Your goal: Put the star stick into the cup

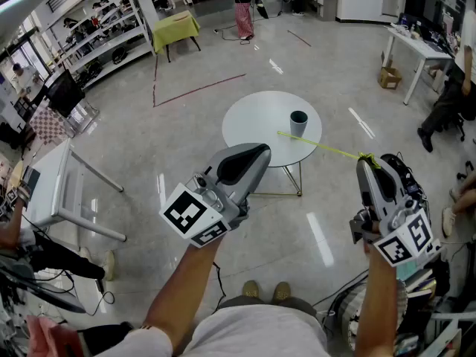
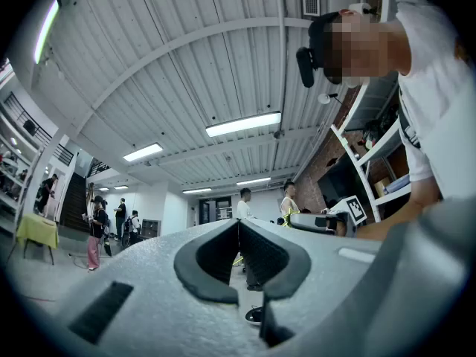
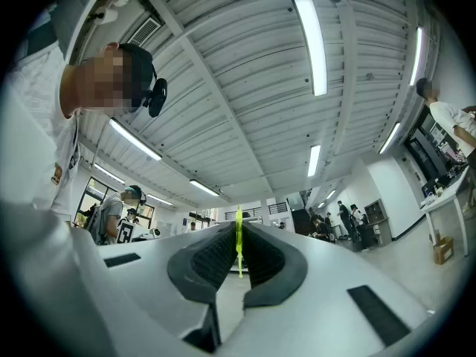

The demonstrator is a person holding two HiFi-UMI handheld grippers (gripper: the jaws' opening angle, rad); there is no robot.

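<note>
Closest, person: white shirt at the bottom edge of the head view, both forearms stretched forward, shoes [image 1: 262,291] on the grey floor [image 1: 149,132].
Left gripper [image 1: 262,152]: held at centre, between the person and the table, marker cube on the near side, nose aimed away.
Left fingers [image 2: 212,255]: pressed together, nothing between them; its own view looks up at the ceiling.
Right gripper [image 1: 363,162]: at the right, well apart from the left gripper, cube nearest the person.
Right fingers [image 3: 212,257]: closed, pinching the stick, which shows as a thin bright line in the seam between the pads.
Stick [image 1: 327,149]: yellow-green and thin; it runs from the right gripper's tip leftward and away toward the table. A small yellow clump sits on it just at the jaws. Its far end shows against the table top just left of the cup's base, outside the cup.
Table [image 1: 253,117]: round, white, on thin metal legs, beyond both grippers.
Cup [image 1: 298,123]: dark, upright, on the table's right half, mouth open.
Left side: white desk [image 1: 52,173].
Farther: red tape [image 1: 201,88] on the floor, a yellow-covered stand [image 1: 175,25], shelves [image 1: 97,39], a box [image 1: 389,76] at the far right, people standing at the back.
</note>
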